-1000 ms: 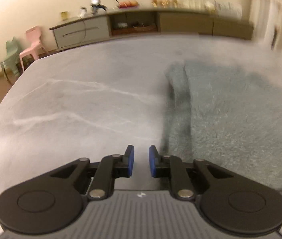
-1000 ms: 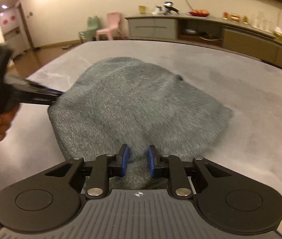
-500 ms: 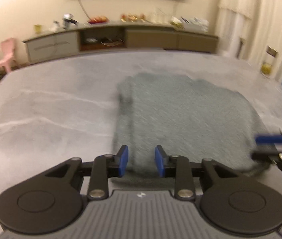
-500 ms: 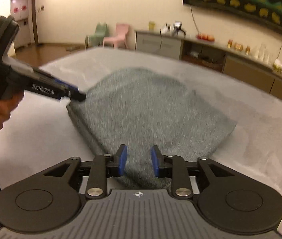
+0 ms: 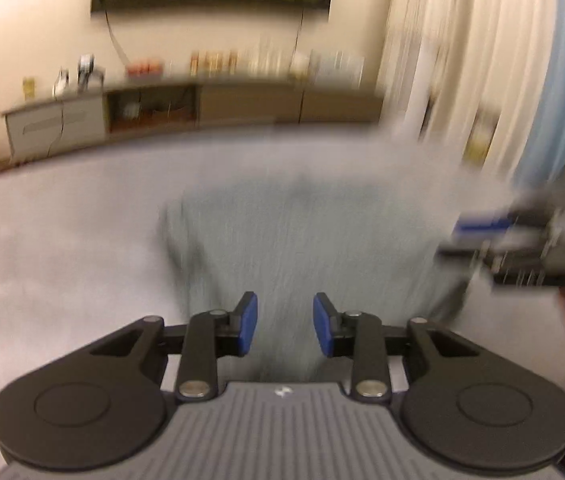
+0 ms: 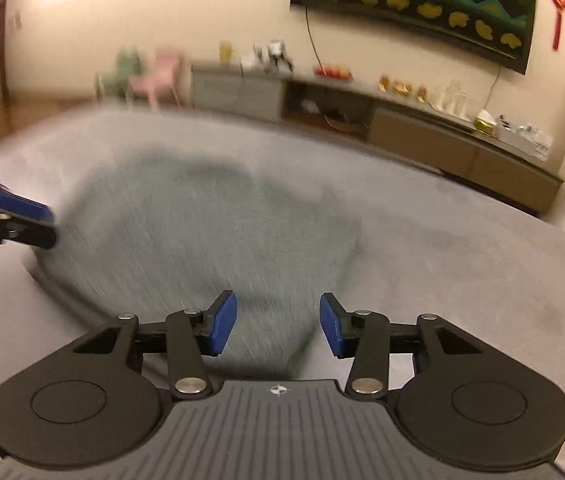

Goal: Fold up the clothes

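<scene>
A folded grey-green garment (image 6: 202, 232) lies flat on a wide grey marbled surface (image 6: 442, 264). Above its near edge, the left gripper (image 5: 285, 324) and right gripper (image 6: 278, 326) are both opening, fingers apart and holding nothing. Beyond stand a long low sideboard (image 6: 402, 128), a pink chair (image 6: 158, 76), pale curtains (image 5: 482, 60) and a dark wall hanging (image 6: 422, 4).

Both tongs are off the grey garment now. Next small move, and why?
Probably bring both tongs down to the near edge of the folded grey garment for another fold. The left tongs and right tongs are opening with nothing between the pads, and the garment lies flat on the grey table, apparently released.
</scene>
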Action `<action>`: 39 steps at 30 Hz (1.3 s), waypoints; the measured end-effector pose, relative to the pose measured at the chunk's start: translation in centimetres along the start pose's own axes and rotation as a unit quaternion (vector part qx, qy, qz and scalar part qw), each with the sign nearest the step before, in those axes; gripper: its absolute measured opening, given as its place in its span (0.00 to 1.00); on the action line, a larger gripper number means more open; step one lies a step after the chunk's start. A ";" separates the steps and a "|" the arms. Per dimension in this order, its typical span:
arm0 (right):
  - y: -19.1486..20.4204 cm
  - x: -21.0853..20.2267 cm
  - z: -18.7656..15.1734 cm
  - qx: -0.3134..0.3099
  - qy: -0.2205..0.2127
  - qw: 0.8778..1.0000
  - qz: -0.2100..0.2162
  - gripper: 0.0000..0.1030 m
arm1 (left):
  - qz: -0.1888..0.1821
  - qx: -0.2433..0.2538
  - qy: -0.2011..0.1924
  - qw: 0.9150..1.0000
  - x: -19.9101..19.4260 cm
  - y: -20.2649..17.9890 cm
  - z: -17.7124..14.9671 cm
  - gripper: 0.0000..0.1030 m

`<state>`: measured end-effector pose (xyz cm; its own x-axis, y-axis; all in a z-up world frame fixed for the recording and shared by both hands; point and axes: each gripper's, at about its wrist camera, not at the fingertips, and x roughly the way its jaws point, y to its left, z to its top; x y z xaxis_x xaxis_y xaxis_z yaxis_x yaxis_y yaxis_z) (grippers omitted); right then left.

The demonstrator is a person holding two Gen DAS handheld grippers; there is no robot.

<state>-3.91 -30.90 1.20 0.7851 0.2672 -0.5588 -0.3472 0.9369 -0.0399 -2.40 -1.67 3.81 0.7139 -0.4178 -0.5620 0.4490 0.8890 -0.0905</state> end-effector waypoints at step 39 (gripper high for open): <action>-0.1 5.1 0.2 -0.044 0.056 0.997 0.021 0.55 | 0.050 0.035 0.089 0.994 13.5 -0.5 0.7 0.30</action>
<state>0.22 -29.54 -1.50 0.7083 0.2750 -0.6502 -0.4267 0.9005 -0.0841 7.40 -7.90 -3.15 0.6530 -0.2830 -0.7025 0.4215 0.9064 0.0267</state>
